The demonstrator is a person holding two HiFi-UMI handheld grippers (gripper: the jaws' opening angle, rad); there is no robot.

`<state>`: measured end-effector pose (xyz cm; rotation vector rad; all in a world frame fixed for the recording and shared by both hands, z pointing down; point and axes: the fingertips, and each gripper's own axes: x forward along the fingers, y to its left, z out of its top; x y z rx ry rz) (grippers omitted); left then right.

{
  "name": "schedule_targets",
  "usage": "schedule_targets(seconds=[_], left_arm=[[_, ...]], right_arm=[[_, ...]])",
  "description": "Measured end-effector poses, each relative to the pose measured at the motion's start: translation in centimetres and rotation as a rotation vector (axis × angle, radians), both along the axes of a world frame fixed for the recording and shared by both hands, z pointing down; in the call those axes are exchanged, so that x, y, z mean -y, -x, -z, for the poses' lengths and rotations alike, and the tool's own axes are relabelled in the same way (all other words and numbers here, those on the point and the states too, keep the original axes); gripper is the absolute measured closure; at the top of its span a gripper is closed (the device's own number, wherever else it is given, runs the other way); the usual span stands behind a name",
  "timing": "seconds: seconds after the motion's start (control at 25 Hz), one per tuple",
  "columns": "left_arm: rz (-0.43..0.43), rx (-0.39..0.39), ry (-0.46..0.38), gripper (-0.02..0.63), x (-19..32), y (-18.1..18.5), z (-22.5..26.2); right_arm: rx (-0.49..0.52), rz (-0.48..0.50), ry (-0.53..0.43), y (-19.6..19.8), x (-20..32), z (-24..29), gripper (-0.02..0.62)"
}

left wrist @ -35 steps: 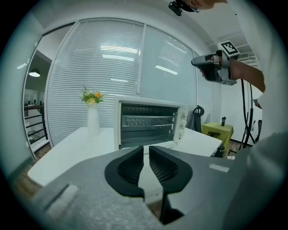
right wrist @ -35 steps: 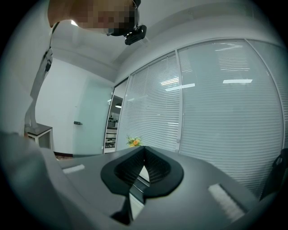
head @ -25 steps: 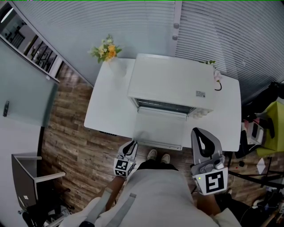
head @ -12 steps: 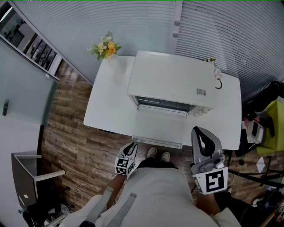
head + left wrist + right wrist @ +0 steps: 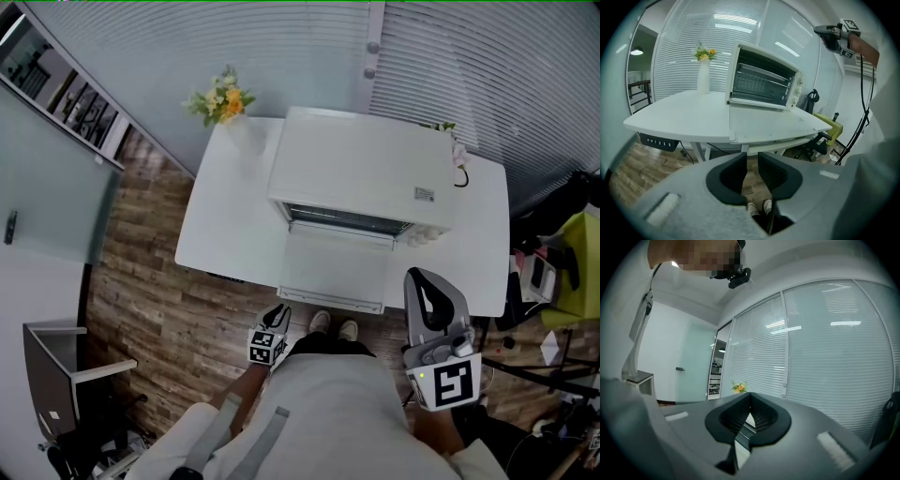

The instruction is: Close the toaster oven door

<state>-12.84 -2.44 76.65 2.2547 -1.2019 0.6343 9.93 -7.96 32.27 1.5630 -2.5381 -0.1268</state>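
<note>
The white toaster oven (image 5: 361, 178) stands on a white table (image 5: 220, 234). Its door (image 5: 336, 272) lies open and flat, reaching the table's near edge. In the left gripper view the oven (image 5: 764, 77) and the lowered door (image 5: 761, 123) are ahead and above. My left gripper (image 5: 279, 315) hangs below and just in front of the door's near left corner, apart from it. Its jaws (image 5: 752, 169) have just been opening and stand open with nothing between them. My right gripper (image 5: 422, 281) is held up at the door's right, its tips (image 5: 750, 395) touching, shut and empty.
A white vase of yellow flowers (image 5: 225, 103) stands at the table's far left corner. A black cable (image 5: 459, 178) lies at the oven's right. A yellow-green chair (image 5: 579, 272) is at the right. The person's shoes (image 5: 336, 328) are on the wood floor under the door.
The left gripper has sunk and drawn back from the door's front edge toward the person. The right gripper and the door have not moved.
</note>
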Motion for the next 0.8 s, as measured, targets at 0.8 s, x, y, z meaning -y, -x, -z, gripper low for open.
schedule_targets(seconds=[0.8], left_arm=[[0.054,-0.013,0.045,0.486,1.8,0.4,-1.9]], right_arm=[[-0.010,0.001,0.005,-0.3,0.4,0.0,0.591]])
